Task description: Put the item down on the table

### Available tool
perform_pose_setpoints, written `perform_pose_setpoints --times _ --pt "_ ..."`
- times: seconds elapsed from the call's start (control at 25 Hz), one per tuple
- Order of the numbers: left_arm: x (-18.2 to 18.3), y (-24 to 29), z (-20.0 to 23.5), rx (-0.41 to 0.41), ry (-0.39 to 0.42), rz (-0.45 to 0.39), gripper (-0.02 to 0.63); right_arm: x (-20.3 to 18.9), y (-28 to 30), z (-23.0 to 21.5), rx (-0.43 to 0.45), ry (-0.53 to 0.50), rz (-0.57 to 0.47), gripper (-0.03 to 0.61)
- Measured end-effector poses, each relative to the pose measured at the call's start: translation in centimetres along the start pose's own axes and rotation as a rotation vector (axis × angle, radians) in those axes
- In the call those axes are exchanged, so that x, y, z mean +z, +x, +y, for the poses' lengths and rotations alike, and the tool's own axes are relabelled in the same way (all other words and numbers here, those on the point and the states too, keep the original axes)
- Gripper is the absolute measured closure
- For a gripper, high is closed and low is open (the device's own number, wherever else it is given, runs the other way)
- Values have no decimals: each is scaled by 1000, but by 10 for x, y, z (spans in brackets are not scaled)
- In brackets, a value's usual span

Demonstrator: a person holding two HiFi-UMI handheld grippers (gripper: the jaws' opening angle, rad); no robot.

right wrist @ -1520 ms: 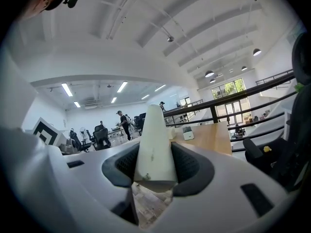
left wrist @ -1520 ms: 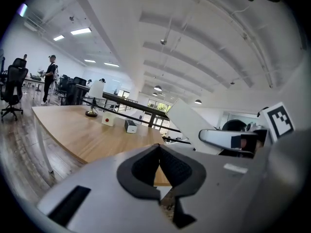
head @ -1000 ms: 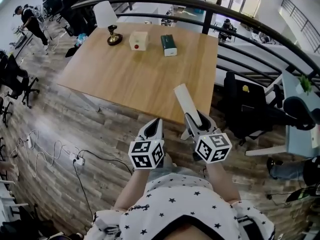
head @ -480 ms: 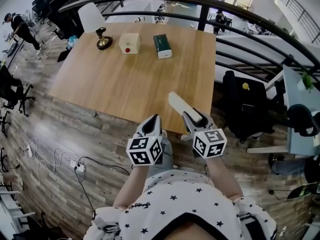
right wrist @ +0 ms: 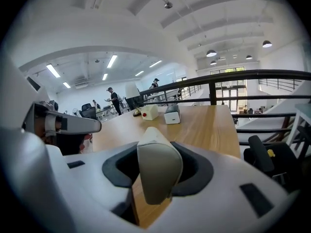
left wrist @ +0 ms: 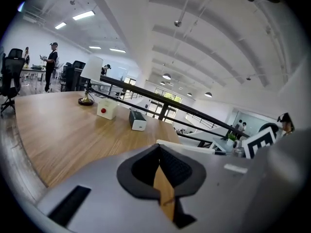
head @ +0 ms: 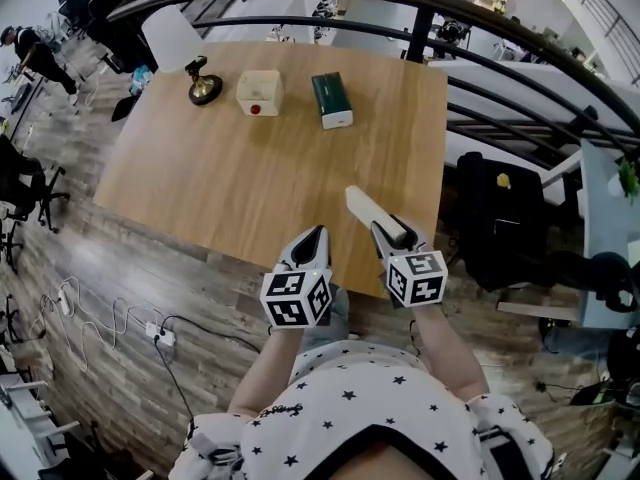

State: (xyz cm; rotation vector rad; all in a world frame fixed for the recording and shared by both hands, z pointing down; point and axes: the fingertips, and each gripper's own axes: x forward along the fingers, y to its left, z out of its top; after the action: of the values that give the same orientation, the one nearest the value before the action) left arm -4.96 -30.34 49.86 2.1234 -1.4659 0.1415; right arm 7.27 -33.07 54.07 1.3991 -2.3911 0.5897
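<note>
A person is standing at the near edge of a wooden table (head: 250,168), holding a gripper in each hand. The right gripper (head: 392,234) is clamping its jaws, set fairly wide apart, on a pale, flat, long item (head: 362,204) that is sticking forward over the table's near right edge. The left gripper (head: 313,240) is hanging just beside it, jaws pressed together on nothing. Along the far side, a lamp (head: 203,86), a cream box (head: 259,92) and a green box (head: 331,99) are standing in a row.
</note>
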Motion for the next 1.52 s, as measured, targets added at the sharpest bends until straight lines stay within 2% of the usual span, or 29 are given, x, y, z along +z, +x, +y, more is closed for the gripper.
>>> perform_pose_setpoints --times 0.2,0.72,1.0,1.52 --pt "3 24 13 -5 -4 44 603 5 31 -21 -42 -26 36 428" --pt "2 55 34 -17 -16 109 603 4 75 -64 -198 -235 121 428" --pt "-1 55 40 -20 -22 120 603 -2 79 -55 -219 -374 191 428" --pt "-8 45 44 -13 -28 134 603 -33 77 -43 -198 -436 272 423"
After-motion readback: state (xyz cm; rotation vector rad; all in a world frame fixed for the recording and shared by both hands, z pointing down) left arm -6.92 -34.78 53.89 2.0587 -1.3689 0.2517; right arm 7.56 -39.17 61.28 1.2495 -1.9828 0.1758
